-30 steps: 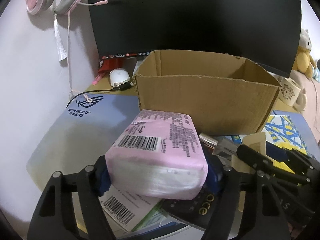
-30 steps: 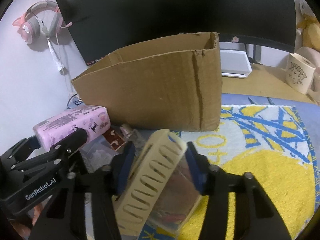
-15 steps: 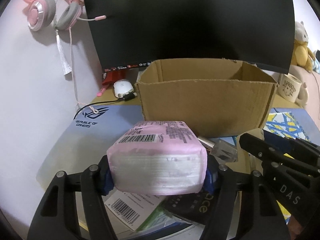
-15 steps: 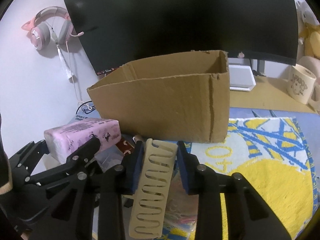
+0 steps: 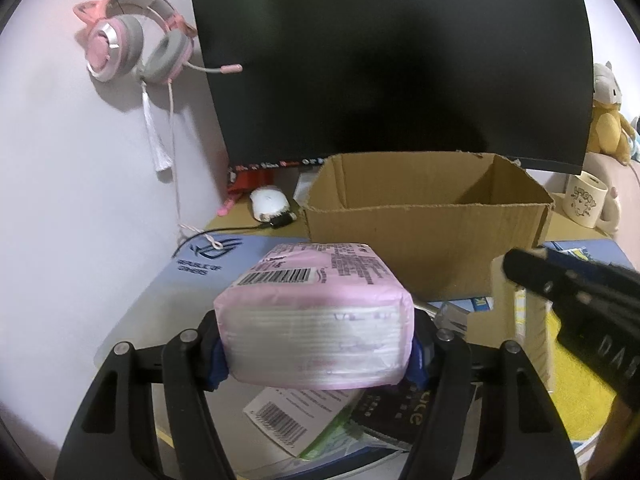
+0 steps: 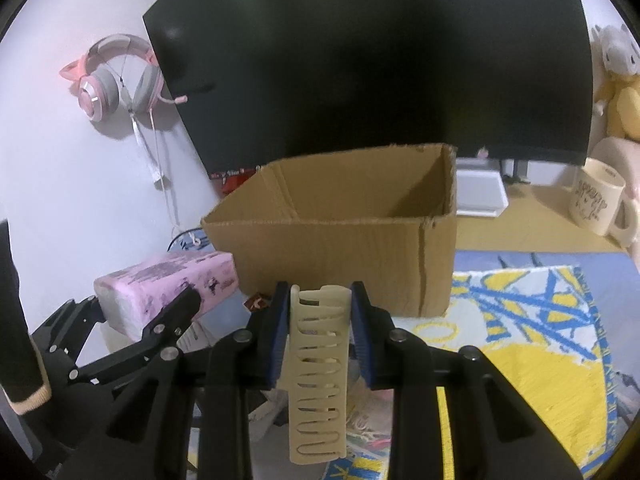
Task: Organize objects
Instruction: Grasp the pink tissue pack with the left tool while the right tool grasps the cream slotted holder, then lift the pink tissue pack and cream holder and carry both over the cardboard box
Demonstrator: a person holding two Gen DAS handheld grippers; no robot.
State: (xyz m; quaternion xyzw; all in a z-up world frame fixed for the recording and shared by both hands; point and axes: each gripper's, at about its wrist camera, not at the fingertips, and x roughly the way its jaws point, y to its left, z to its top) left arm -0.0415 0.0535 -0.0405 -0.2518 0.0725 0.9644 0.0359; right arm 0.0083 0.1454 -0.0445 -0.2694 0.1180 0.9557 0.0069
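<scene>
My left gripper [image 5: 316, 348] is shut on a pink tissue pack [image 5: 316, 320] and holds it above the desk, in front of an open cardboard box [image 5: 424, 236]. The pack also shows in the right wrist view [image 6: 168, 284], left of the box [image 6: 344, 252]. My right gripper [image 6: 320, 332] is shut on a cream slotted hair clip [image 6: 318, 376], held upright a little short of the box's front wall. The right gripper shows at the right of the left wrist view [image 5: 576, 304].
A black monitor [image 5: 392, 60] stands behind the box. Pink headphones [image 5: 132, 48] hang on the wall. A white mouse [image 5: 270, 202], a cream mug [image 6: 600, 200], a yellow-blue cloth [image 6: 540, 340] and packets under the pack [image 5: 332, 416] lie on the desk.
Both grippers have risen with their loads; the box's open top now shows from above. The hair clip has turned upright between the right fingers.
</scene>
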